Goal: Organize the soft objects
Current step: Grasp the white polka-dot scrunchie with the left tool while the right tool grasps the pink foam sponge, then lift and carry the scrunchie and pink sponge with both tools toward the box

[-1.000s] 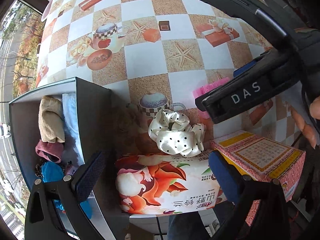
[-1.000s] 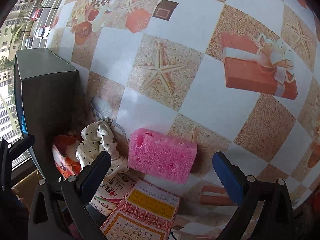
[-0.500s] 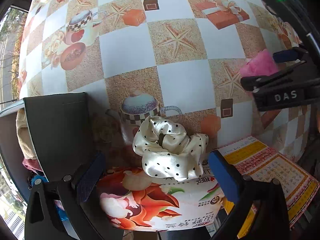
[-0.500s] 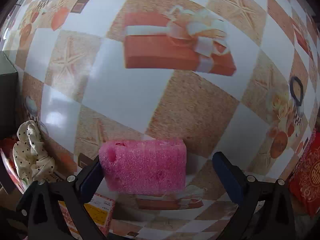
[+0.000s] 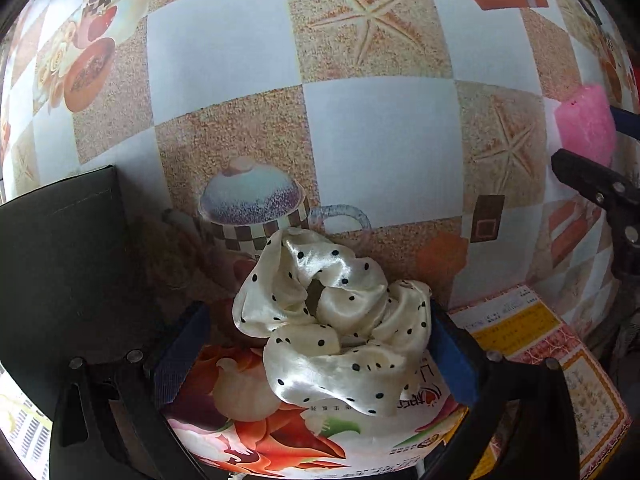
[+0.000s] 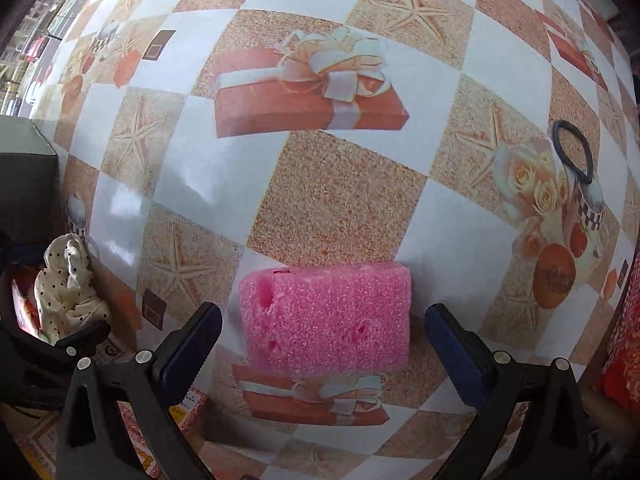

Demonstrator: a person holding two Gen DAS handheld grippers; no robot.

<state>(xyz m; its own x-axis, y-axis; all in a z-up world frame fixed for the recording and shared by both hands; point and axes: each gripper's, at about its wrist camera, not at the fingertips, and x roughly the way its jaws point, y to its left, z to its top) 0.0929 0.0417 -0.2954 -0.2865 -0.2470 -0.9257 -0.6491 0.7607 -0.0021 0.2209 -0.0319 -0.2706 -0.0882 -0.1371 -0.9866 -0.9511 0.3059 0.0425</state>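
A cream satin scrunchie with black dots [image 5: 332, 320] lies on top of a flowered tissue pack [image 5: 280, 432]. My left gripper [image 5: 316, 356] is open, its blue pads on either side of the scrunchie. A pink sponge block [image 6: 326, 316] rests on the patterned tablecloth. Around it my right gripper [image 6: 322, 340] stands open, with a gap on each side. The sponge [image 5: 584, 124] also shows at the right edge of the left wrist view. The scrunchie [image 6: 68, 284] shows at the left of the right wrist view.
A dark fabric bin [image 5: 60, 264] stands left of the tissue pack; its corner [image 6: 24, 176] shows in the right wrist view. A red and yellow printed box [image 5: 560, 368] lies to the right of the pack. A black hair tie [image 6: 572, 152] lies far right.
Both grippers have moved in closer: the left now straddles the scrunchie, and the right has swung over to straddle the pink sponge. The bin's inside has left the left wrist view.
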